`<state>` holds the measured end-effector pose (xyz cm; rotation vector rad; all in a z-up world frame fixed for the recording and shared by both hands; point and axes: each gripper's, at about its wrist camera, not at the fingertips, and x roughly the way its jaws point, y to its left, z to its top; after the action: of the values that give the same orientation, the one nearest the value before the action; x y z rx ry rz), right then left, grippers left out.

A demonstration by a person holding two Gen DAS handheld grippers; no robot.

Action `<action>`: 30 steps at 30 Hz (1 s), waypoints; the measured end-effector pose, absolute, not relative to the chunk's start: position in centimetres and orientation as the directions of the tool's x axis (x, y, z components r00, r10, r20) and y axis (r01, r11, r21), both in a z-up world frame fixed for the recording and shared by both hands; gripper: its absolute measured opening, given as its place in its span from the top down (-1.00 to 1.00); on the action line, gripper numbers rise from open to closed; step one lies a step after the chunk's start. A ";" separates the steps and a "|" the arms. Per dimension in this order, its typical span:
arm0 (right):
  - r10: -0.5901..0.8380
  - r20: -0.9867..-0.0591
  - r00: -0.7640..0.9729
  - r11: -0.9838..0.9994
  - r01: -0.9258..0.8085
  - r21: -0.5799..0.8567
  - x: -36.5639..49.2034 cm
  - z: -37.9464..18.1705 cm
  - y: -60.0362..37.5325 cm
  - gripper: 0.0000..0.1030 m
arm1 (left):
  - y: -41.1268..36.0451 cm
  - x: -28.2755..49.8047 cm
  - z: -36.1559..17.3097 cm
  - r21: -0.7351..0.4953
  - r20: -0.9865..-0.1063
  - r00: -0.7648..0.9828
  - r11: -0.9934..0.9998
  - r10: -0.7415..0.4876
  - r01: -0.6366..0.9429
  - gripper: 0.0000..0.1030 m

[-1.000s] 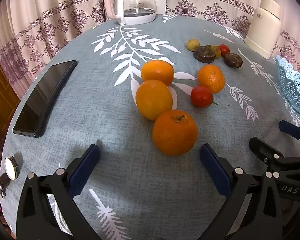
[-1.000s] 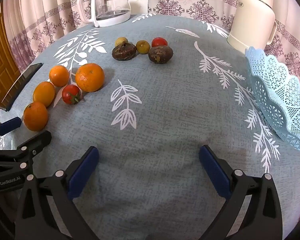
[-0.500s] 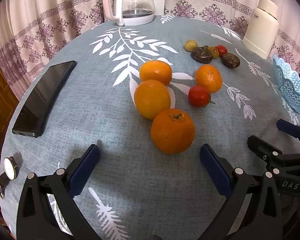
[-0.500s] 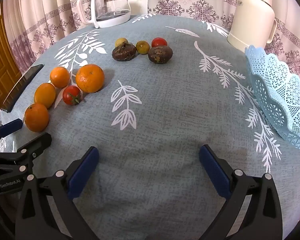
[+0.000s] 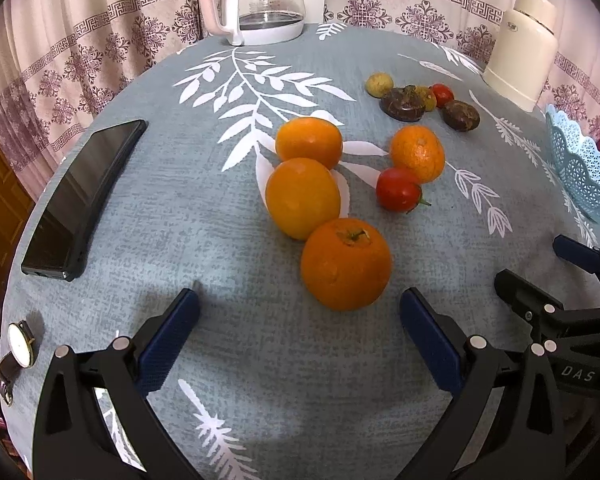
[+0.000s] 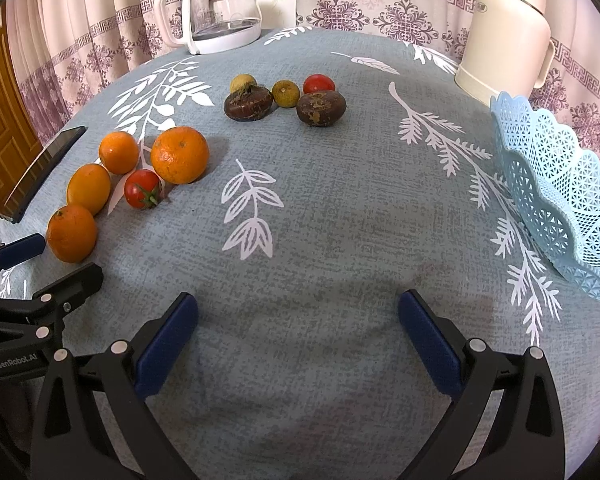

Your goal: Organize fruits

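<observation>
Several oranges lie on the grey-blue tablecloth; the nearest orange [image 5: 346, 264] [image 6: 72, 233] sits just ahead of my left gripper [image 5: 298, 334], which is open and holds nothing. Behind it are another orange [image 5: 303, 198], a third [image 5: 309, 142] and a red tomato [image 5: 398, 189] [image 6: 142, 189]. Further back sit small brown, yellow and red fruits [image 5: 414, 96] [image 6: 284, 98]. My right gripper [image 6: 298, 334] is open over bare cloth. A pale blue lattice basket [image 6: 560, 200] [image 5: 580, 168] stands at the right edge.
A black phone [image 5: 80, 196] and a wristwatch [image 5: 18, 346] lie at the left edge. A glass kettle [image 5: 260, 0] stands at the back, a cream thermos jug [image 6: 504, 28] at the back right. Curtains hang behind the round table.
My left gripper has crept slightly forward and left, so the nearest orange sits a little closer to its fingers. The right gripper has barely moved.
</observation>
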<state>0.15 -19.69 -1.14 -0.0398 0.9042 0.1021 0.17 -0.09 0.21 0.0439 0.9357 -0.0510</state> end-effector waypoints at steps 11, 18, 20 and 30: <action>0.071 -0.787 0.613 0.994 -0.106 0.007 0.2 -1.1 -19.7 -0.91 | 0.0 0.1 0.2 0.015 -0.806 0.591 0.998 -0.025 0.063 -0.96; 0.076 -0.784 0.616 0.994 -0.106 0.013 0.1 -1.0 -19.8 -0.91 | 0.1 0.1 0.4 0.010 -0.801 0.598 0.998 -0.028 0.060 -0.96; 0.094 -0.778 0.621 0.994 -0.107 0.034 0.1 -0.8 -20.1 -0.91 | 0.3 -0.1 0.8 0.004 -0.794 0.608 0.999 -0.029 0.054 -0.96; 0.130 -0.637 0.760 0.989 -0.054 0.138 -1.8 2.2 -21.7 -0.91 | 1.2 -1.3 3.1 -0.004 -0.697 0.717 1.000 0.010 -0.018 -0.96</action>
<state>-1.80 -21.75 2.18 0.1134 0.7007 0.1001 -1.27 1.20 3.07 -0.0113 0.7707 0.0158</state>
